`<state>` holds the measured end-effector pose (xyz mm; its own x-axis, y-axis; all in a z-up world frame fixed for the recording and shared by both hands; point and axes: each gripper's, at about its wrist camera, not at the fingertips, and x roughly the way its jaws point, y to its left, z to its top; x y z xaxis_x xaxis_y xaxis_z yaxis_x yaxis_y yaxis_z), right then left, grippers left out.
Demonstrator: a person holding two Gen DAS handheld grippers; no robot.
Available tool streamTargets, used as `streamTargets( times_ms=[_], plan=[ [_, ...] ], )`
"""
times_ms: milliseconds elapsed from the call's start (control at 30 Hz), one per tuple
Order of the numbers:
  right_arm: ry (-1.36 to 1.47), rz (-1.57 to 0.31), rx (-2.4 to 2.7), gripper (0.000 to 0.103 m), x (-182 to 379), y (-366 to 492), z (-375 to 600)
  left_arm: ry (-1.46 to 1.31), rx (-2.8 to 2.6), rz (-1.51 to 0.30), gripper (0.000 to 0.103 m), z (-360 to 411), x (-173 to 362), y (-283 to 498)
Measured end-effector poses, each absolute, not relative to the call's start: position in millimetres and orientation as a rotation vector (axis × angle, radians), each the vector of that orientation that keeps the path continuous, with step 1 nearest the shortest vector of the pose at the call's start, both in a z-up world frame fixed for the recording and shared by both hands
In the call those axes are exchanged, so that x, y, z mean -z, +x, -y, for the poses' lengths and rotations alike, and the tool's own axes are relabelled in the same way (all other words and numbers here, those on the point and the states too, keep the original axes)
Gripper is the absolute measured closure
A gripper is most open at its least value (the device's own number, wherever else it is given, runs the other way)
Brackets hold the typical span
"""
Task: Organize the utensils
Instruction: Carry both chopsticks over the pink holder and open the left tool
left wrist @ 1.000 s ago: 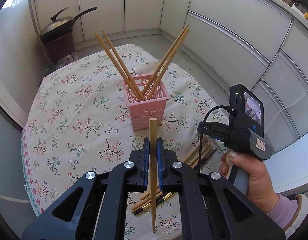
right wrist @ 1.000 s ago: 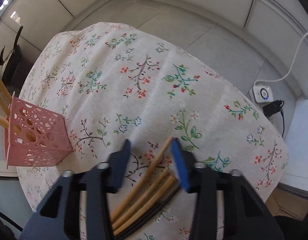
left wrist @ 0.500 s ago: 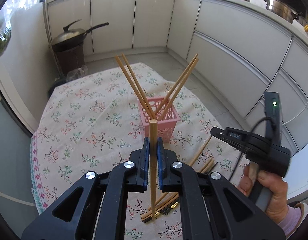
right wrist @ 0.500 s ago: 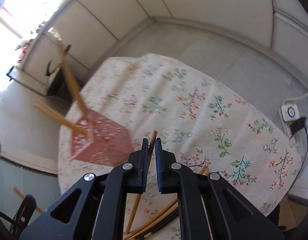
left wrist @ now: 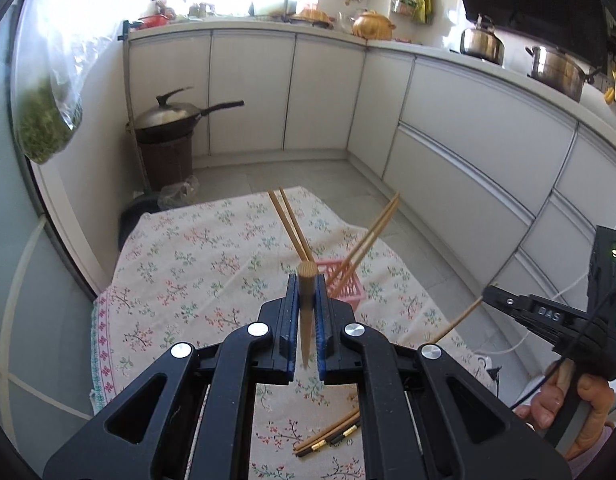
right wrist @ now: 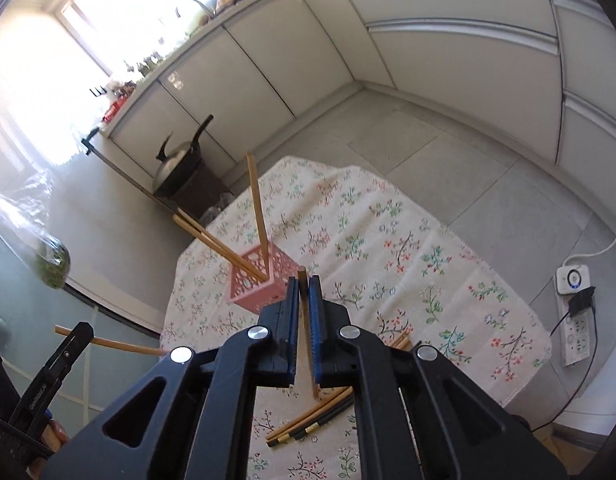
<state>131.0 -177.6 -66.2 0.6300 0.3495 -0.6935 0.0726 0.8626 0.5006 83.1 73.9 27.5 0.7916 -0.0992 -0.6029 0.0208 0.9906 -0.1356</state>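
Both grippers have risen above the flowered table point(left wrist: 196, 264). On the left, the left gripper point(left wrist: 307, 292) is clamped on one wooden chopstick point(left wrist: 306, 320); the pink basket point(right wrist: 260, 280) stands mid-table with four chopsticks leaning in it. On the right, the right gripper point(right wrist: 304, 296), closed within the last second, pinches another chopstick point(right wrist: 308, 344), with loose chopsticks point(right wrist: 308, 420) lying below.

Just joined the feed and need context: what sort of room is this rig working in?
Most likely a home kitchen: white cabinets under a counter holding a kettle and steel pot, plus a lidded wok on a stand beside the floral-clothed table.
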Motion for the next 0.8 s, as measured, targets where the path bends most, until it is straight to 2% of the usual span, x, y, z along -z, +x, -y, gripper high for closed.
streamTargets(
  times_ms=[233,500,667,800],
  plan=[
    [0.584,-0.802,-0.194,0.098,27.4,127.1,197.9,-0.183,0.047,-0.582,0.096,-78.2,-59.5,97.1],
    [0.667,-0.767,-0.224,0.098,8.4,136.0,218.2,-0.26,0.029,-0.5,0.096,-80.2,-92.4,131.1],
    [0.673,-0.781,-0.238,0.098,11.1,142.2,223.4,-0.273,0.014,-0.501,0.096,-73.5,-88.0,157.9],
    [0.678,-0.799,-0.242,0.098,16.7,147.2,227.3,-0.295,0.009,-0.549,0.095,-69.5,-63.4,183.3]
  ],
)
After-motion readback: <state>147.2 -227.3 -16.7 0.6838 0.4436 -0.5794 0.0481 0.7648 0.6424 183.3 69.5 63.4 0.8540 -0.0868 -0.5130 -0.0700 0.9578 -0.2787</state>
